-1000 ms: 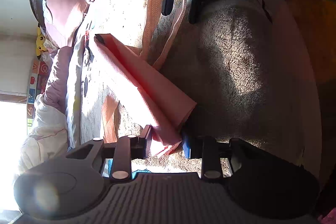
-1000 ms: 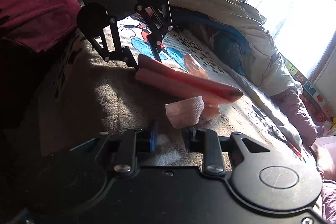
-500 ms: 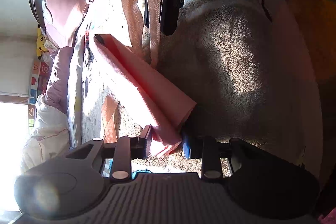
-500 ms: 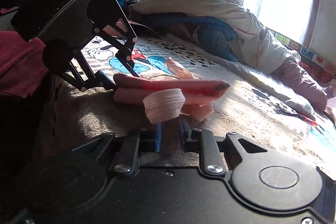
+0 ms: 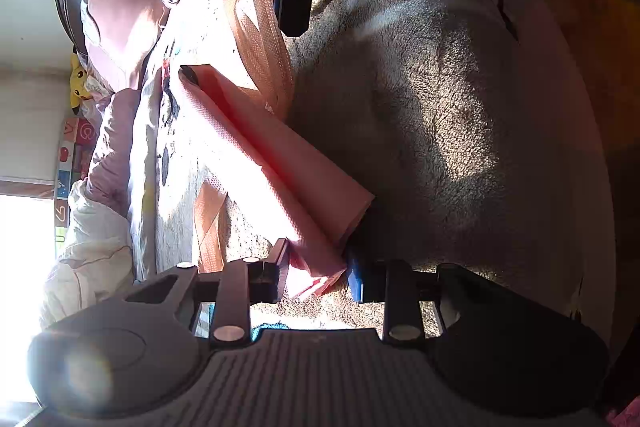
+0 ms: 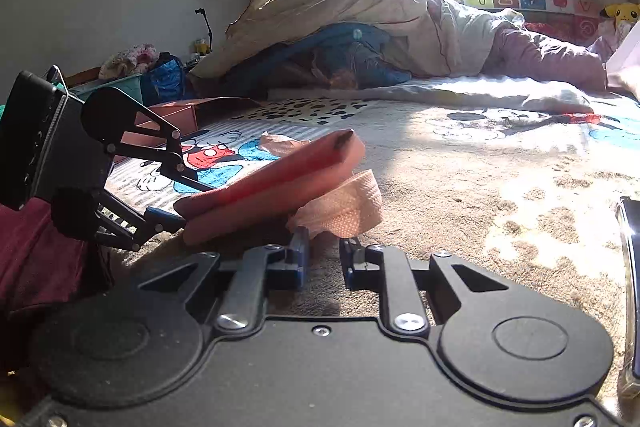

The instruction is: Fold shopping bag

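A pink shopping bag (image 5: 280,163) lies folded into a long narrow strip on a beige fleece blanket (image 5: 440,107). My left gripper (image 5: 318,271) is shut on the strip's near end, which fills the gap between its jaws. The right wrist view shows the same bag (image 6: 272,183) held raised at a slant by the left gripper (image 6: 176,203). My right gripper (image 6: 324,255) is shut on one woven handle (image 6: 348,211), just beside the strip. Seen from the left wrist, the right gripper (image 5: 294,11) pinches that handle (image 5: 256,39) at the strip's far end. The second handle (image 5: 208,223) lies loose on the bed.
A cartoon-print sheet (image 6: 224,155) covers the bed past the blanket. Piled duvets (image 6: 360,19) lie under the bright window. A brown cardboard box (image 6: 176,115) sits at the back left. A phone (image 6: 630,287) rests at the right edge, and dark red cloth (image 6: 24,259) is at the left.
My right gripper went from open around the handle to shut on it, then carried it sideways across towards the strip. The left gripper kept its hold on the bag's end.
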Motion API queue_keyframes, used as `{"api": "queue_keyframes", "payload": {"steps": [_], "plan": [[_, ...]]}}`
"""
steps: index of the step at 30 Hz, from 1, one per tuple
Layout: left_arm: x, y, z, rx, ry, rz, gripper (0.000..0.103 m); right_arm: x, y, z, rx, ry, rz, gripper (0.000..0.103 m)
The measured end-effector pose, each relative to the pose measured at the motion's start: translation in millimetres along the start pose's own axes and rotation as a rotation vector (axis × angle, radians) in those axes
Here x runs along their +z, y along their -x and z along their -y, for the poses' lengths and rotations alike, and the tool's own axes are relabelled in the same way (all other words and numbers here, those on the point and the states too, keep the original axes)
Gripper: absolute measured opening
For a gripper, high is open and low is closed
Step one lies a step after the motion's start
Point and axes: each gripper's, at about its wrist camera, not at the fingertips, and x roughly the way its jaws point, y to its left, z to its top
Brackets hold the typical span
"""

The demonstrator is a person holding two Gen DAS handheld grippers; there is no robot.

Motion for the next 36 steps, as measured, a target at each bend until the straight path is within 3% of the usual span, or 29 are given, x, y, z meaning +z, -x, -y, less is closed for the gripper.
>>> {"api": "queue_keyframes", "payload": {"steps": [4,6,19,31,36], "plan": [[0.3,0.0,-0.3,0.0,0.0,0.0,0.028,-4.7,4.0,-0.5,-0.017,0.009,-0.014,0.018],[0.6,0.1,-0.2,0.0,-0.004,0.0,0.028,-6.1,3.5,0.0,0.018,-0.02,-0.01,0.018],[5.8,4.2,5.8,0.0,-0.015,-0.007,0.028,-8.4,-0.2,27.0,0.179,-0.362,0.082,0.018],[7.4,4.8,8.5,-0.003,-0.02,-0.01,0.028,1.1,-19.5,2.9,0.332,-0.322,0.031,0.018],[7.8,4.4,7.2,-0.005,-0.02,-0.01,0.028,3.4,-29.8,0.2,0.391,-0.363,0.011,0.018]]}}
